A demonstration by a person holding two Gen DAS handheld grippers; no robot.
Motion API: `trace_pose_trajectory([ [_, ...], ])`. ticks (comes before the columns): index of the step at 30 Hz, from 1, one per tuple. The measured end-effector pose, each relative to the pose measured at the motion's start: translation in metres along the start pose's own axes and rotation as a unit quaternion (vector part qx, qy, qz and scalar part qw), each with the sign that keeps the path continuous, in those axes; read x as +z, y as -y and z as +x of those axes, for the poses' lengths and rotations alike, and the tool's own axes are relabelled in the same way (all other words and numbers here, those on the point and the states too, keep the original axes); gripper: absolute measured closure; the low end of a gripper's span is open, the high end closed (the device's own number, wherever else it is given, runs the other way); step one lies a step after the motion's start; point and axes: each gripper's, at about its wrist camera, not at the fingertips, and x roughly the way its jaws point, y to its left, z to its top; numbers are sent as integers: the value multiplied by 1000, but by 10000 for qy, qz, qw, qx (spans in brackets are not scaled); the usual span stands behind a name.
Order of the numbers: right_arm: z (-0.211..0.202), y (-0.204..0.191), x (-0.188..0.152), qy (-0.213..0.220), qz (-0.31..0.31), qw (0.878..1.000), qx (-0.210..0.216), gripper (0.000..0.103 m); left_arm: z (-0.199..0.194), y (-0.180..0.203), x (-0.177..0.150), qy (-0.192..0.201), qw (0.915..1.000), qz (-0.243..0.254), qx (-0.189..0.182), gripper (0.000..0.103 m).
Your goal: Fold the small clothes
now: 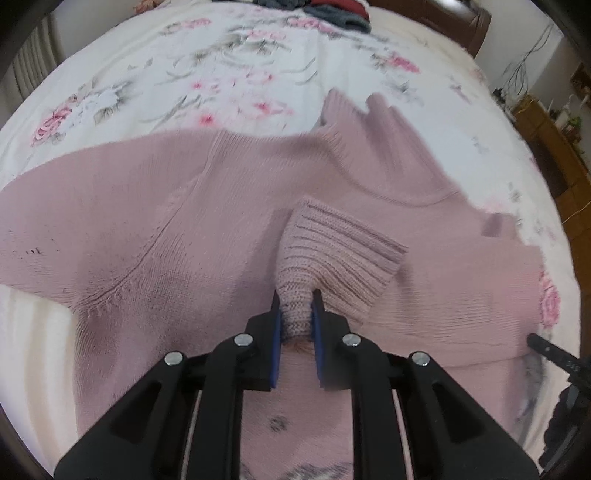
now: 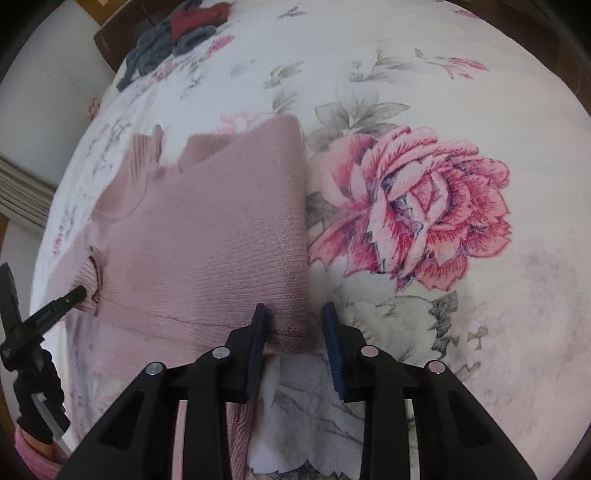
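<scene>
Dusty-pink knit, a small sweater (image 1: 177,221), is spread across a bed covered by a white floral sheet (image 1: 184,66). At the left, the ribbed sleeve cuff (image 1: 332,251) is clenched between the blue pads of the left tool (image 1: 297,314) and is held over the sweater's body. Further right, the right tool (image 2: 293,325) is seen released, its fingers parted astride the sweater's lower right corner (image 2: 291,332), beside a large printed pink rose (image 2: 417,206). A pile of dark grey and red clothes (image 2: 177,33) is seen at the bed's far end.
</scene>
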Motion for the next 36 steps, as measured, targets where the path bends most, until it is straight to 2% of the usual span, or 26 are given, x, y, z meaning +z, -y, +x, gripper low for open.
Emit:
trace_pose_trajectory([
  [3,-1,-1,1,-41,-9,10000,-35,72,3,-10,1,-52,10000,-38,71,77],
  [5,-11,-4,1,16,-36,9999,-129,70,-10,-18,1,72,9998,-79,148,75],
  [8,-34,-21,-3,340,-267,9987,-253,68,-33,-15,-1,375,9990,95,228,58],
  [10,-46,-36,-5,489,-475,9974,-228,68,-45,0,-4,522,9979,345,182,54],
  [12,-46,-48,-5,408,-566,9975,-69,67,-48,24,-8,552,9961,668,154,46],
  [14,-38,-58,-4,231,-589,9979,104,67,-42,40,-10,521,9942,888,306,43],
  [17,-26,-62,-3,129,-629,9979,22,67,-18,59,-12,269,9912,1163,574,43],
  [19,-16,-60,-3,36,-542,9985,56,67,1,60,-14,55,9906,1154,736,47],
  [20,-14,-59,-3,13,-511,9987,81,67,8,58,-14,-19,9907,1111,781,58],
  [21,-10,-57,-4,-24,-468,9989,95,67,12,56,-14,-61,9907,1088,814,65],
  [22,-6,-55,-5,-49,-442,9990,86,67,14,52,-14,-39,9906,1093,823,67],
  [23,-2,-55,-4,-64,-422,9990,102,67,14,51,-14,0,9905,1121,799,75],
  [24,-1,-52,-5,-64,-416,9990,122,67,11,50,-13,35,9901,1165,786,87],
  [25,0,-51,-5,-61,-418,9990,143,67,8,47,-12,65,9900,1211,726,91],
  [27,-1,-47,-5,-59,-396,9990,191,67,-4,35,-10,83,9932,1051,501,93],
  [29,-1,-47,-5,-66,-393,9990,224,67,-17,26,-8,209,9943,957,429,93],
  [32,-1,-47,-5,-72,-453,9987,200,67,-39,6,-1,429,9933,939,520,93],
  [34,-4,-45,-7,-75,-482,9987,172,67,-50,-16,4,491,9929,830,698,93],
  [36,-4,-47,-7,-83,-503,9986,128,67,-58,-43,11,514,9912,656,1033,93],
])
